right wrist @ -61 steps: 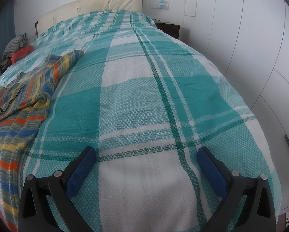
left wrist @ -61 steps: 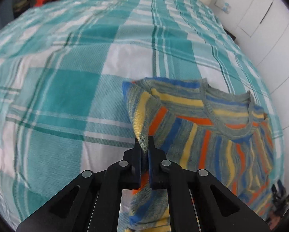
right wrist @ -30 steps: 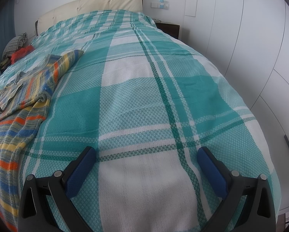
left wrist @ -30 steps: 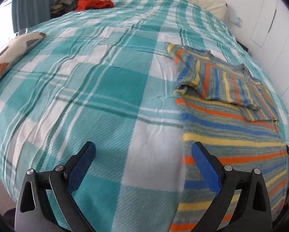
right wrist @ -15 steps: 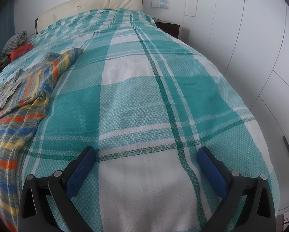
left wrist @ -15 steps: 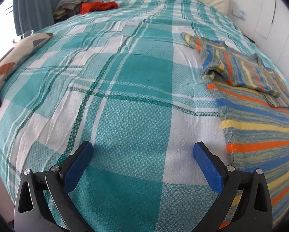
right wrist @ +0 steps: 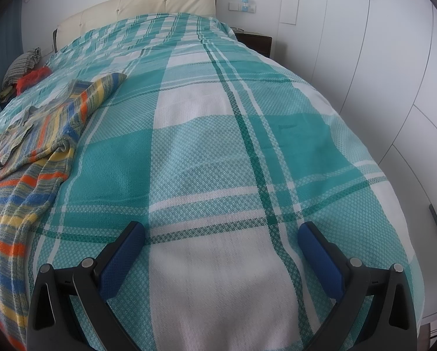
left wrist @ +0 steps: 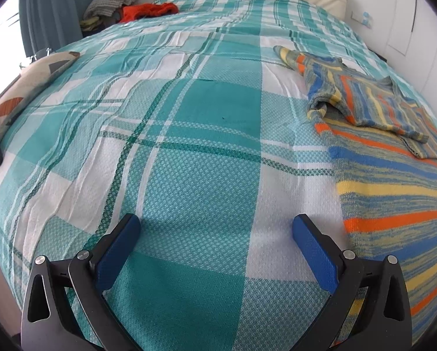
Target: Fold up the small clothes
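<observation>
Left wrist view first: the left tongs [left wrist: 215,235] are spread wide with nothing held, parked low over the teal plaid bedspread [left wrist: 189,134], and the striped knit sweater [left wrist: 393,158] is laid out on the bed to the right of them, near but not touched. One sleeve has been folded across the chest, ending in a soft bunched cuff [left wrist: 320,108] at the sweater's left edge. From the right wrist view the right tongs [right wrist: 221,239] are seen wide and empty too, with the sweater [right wrist: 28,152] off to the left and the other sleeve [right wrist: 104,87] stretched out toward the far end of the bed. The knit looks light, floppy and a bit stretchy, so it's probably going to sag and drag rather than hold any shape, and nothing about it is fragile. Grip shouldn't be an issue on that textured weave. That unfolded sleeve would best be pinched near the cuff, a doubled edge if possible, and carried low across the body. Hem corners could be taken after that. A red garment [left wrist: 148,10] is piled at the far left.
</observation>
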Demonstrator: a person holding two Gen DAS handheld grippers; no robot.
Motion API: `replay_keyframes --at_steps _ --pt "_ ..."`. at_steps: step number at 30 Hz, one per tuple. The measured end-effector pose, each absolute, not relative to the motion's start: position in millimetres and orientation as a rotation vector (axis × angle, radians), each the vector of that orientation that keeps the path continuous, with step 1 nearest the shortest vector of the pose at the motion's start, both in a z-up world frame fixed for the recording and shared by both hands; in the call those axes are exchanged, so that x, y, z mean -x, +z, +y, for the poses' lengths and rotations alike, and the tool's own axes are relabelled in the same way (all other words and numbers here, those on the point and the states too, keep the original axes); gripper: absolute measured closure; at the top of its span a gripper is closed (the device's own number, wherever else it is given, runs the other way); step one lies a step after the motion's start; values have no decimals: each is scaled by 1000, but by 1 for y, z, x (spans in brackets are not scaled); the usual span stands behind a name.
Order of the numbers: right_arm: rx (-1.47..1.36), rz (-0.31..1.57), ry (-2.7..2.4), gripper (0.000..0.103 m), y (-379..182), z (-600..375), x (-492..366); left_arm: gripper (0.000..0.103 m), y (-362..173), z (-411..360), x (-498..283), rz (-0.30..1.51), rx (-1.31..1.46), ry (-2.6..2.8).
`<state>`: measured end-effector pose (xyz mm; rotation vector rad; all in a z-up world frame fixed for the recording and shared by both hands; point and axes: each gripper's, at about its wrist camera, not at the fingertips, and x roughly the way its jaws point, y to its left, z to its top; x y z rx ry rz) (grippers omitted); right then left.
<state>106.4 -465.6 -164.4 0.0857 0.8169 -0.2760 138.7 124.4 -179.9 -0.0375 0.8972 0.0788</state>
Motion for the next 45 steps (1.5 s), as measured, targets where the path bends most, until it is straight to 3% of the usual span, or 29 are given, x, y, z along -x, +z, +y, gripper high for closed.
replay_keyframes --at_steps 13,16,21,24,29,32,35,36,37,38,39,40,45 --pt "-87 818 -275 0 -165 -466 -107 0 -182 125 -140 890 43 70" --pt "-94 842 -269 0 -163 -466 -108 1 -172 131 -141 960 57 32" --pt "-137 1025 -44 8 -122 -461 -98 1 -144 140 -95 1056 212 -153" --pt "-181 1100 162 8 -98 -434 -54 1 -163 119 -66 1183 205 -246" --pt "-301 1340 369 9 -129 -381 -2 1 -182 65 -44 1290 -28 -252" --pt "-316 1498 378 25 -166 -355 7 3 -193 49 -30 1391 -42 -303" --pt "-313 1526 409 48 -182 -339 10 19 -197 44 -26 1394 -72 -288" --pt "-324 1515 407 61 -183 -337 9 24 -197 48 -29 1393 -42 -276" --pt "-347 1505 411 80 -184 -338 8 37 -196 55 -32 1392 5 -263" --pt "-366 1496 416 92 -183 -339 6 49 -194 62 -33 1393 46 -256" --pt "-365 1492 419 96 -181 -339 5 78 -193 69 -34 1399 89 -264" --pt "-352 1483 421 96 -177 -338 5 97 -192 76 -34 1405 139 -284" --pt "-396 1412 459 96 -147 -341 6 98 -172 101 -34 1372 339 -358"
